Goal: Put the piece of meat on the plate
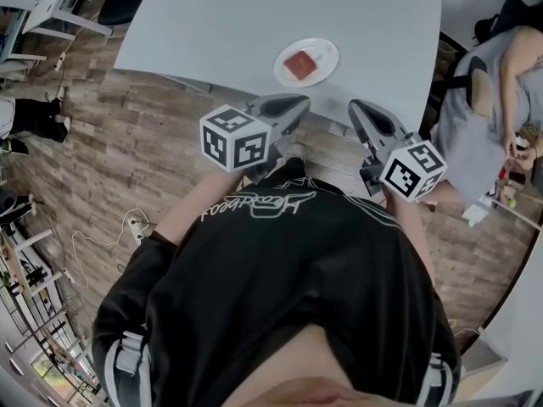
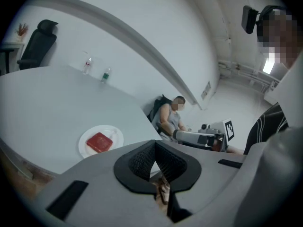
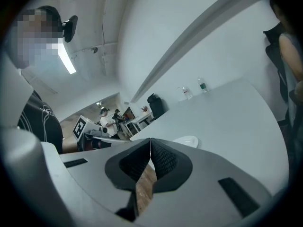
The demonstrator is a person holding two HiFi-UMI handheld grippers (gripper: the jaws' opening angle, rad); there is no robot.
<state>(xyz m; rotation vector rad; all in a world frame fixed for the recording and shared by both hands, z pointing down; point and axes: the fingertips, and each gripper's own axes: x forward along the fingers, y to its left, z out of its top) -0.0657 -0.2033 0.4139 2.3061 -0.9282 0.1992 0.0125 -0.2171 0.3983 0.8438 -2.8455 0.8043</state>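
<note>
Standing on plank floor (image 1: 127, 142), grey table (image 1: 254, 24) bears plate (image 1: 329, 55).

Head view taken from above, faced steeply down over left tongs (image 1: 295, 107), right tongs (image 1: 361, 110) and worktop (image 1: 254, 15), each tongs view set close behind its jaws, aimed across the worktop, plate (image 1: 329, 58) shared by all.

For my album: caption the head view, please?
Meat on the plate; left gripper and right gripper shut near the table's edge.

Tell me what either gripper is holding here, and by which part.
Nothing is held. The left gripper and the right gripper are both shut and empty; the piece of meat lies on the plate.
</note>
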